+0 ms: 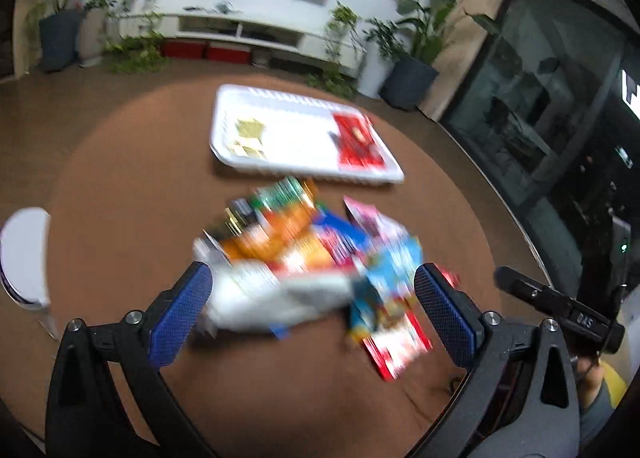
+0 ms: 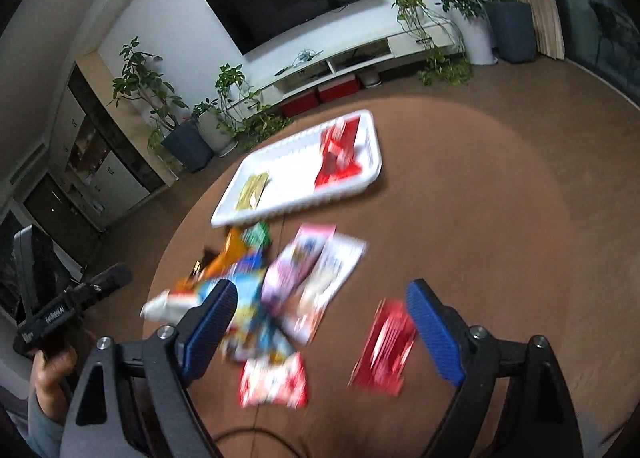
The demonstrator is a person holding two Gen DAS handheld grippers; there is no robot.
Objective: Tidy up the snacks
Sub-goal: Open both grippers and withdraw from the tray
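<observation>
My left hand-held gripper [image 1: 312, 314] stands wide, its blue pads [image 1: 180, 316] either side of the near end of the snack pile [image 1: 316, 258] without pressing on anything I can make out; blur hides the fine detail. My right hand-held gripper [image 2: 320, 326] is wide too, nothing clamped between its jaws, with a red packet [image 2: 384, 346] lying flat on the bench [image 2: 480, 218] just inside its right pad and a red-and-white packet [image 2: 274, 380] near its left one. The loose pile sits toward the near edge of the round brown bench: orange, blue, pink and white wrappers overlapping. Beyond it, nearer the far edge, lies the white tray [image 1: 280, 98], holding yellow packets [image 1: 248, 136] at its left end and red packets [image 1: 356, 140] at its right end. A white chair [image 1: 24, 258] stands at the bench's left edge.
</observation>
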